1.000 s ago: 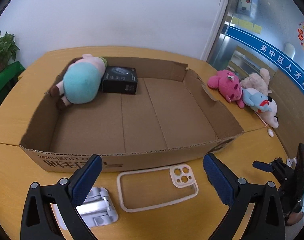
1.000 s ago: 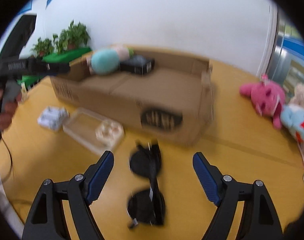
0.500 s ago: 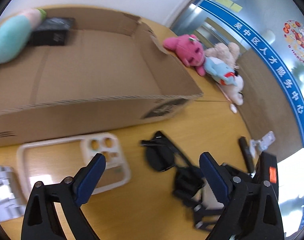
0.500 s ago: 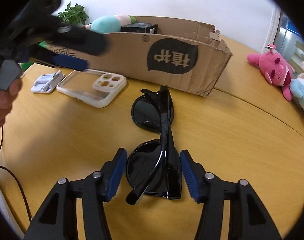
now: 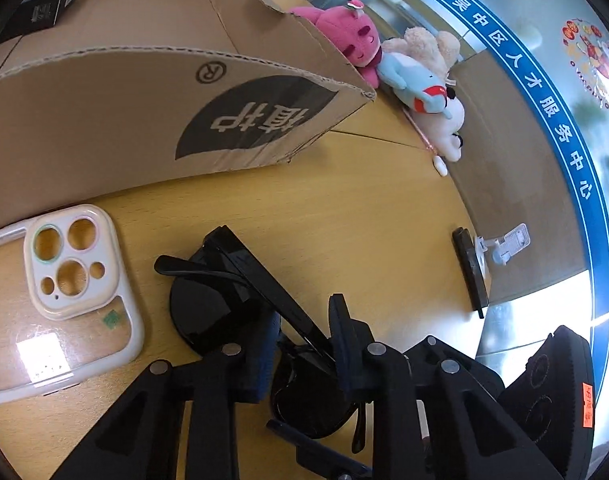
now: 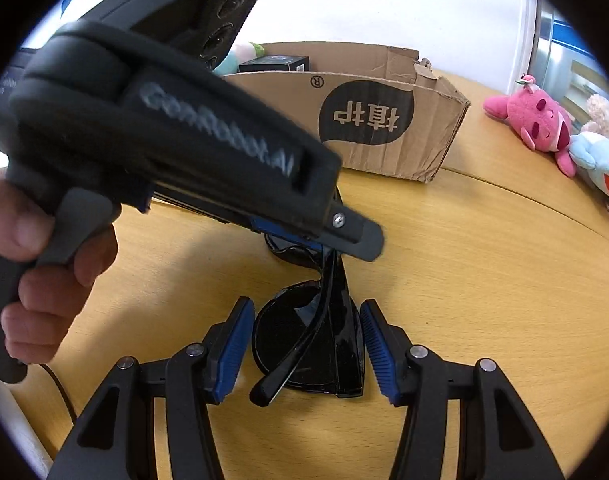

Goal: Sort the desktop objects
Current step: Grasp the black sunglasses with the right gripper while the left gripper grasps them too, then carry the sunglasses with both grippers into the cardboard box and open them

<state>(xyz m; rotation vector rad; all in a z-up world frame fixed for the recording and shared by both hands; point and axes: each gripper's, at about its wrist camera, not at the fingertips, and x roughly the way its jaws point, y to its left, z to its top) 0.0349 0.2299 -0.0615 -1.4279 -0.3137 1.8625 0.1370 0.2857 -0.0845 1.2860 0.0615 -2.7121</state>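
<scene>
Black folded sunglasses (image 5: pixel 220 300) lie on the wooden table in front of the cardboard box (image 5: pixel 104 112). My left gripper (image 5: pixel 300 344) has its fingers narrowed around the sunglasses' frame, pads against it. In the right wrist view my right gripper (image 6: pixel 304 350) straddles the near lens of the sunglasses (image 6: pixel 312 340), its blue pads close on each side with small gaps. The left gripper's body (image 6: pixel 184 140) crosses this view above the far lens.
A clear phone case (image 5: pixel 60 288) lies left of the sunglasses. The box holds a black carton (image 5: pixel 44 4) and a teal plush (image 6: pixel 240 56). Pink (image 5: pixel 344 36), blue and white plush toys lie at the right. A phone (image 5: pixel 470 272) and stand lie by the table edge.
My left gripper swung right from the phone case, came down over the sunglasses and narrowed on their frame. My right gripper moved in and narrowed around the near lens.
</scene>
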